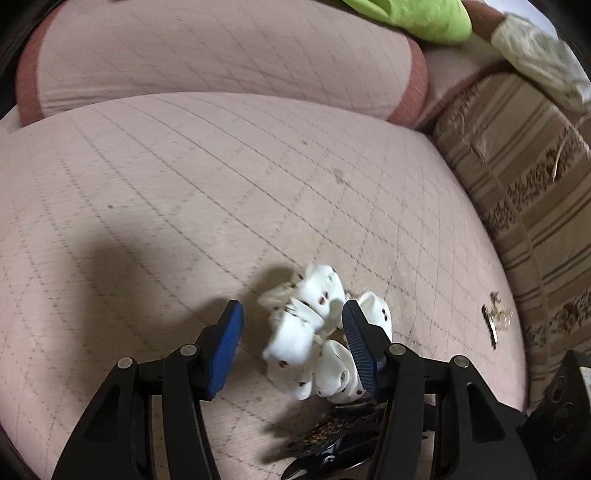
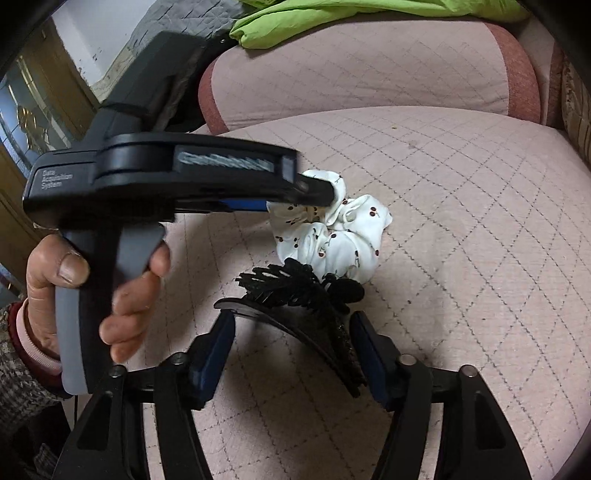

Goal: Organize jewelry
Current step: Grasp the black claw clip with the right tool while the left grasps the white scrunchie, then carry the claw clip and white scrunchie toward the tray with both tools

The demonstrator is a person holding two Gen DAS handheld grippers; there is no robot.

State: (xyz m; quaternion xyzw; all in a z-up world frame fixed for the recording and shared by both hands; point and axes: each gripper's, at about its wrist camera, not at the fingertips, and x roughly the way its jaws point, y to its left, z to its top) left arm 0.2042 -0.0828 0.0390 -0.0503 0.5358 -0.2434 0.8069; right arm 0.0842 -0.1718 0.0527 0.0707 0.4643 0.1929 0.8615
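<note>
Left tongs (image 1: 291,325) gaping round my white cherry-print scrunchie (image 1: 314,328); right tongs (image 2: 291,347) gaping, black feather clip (image 2: 295,295) between.
Both near cushion (image 1: 147,184) front edge, bare behind.

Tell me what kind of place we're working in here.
Most likely a home living room or bedroom: the work surface is a quilted pink seat cushion with a matching back cushion, a striped upholstered armrest beside it, and a green cloth draped on top.
</note>
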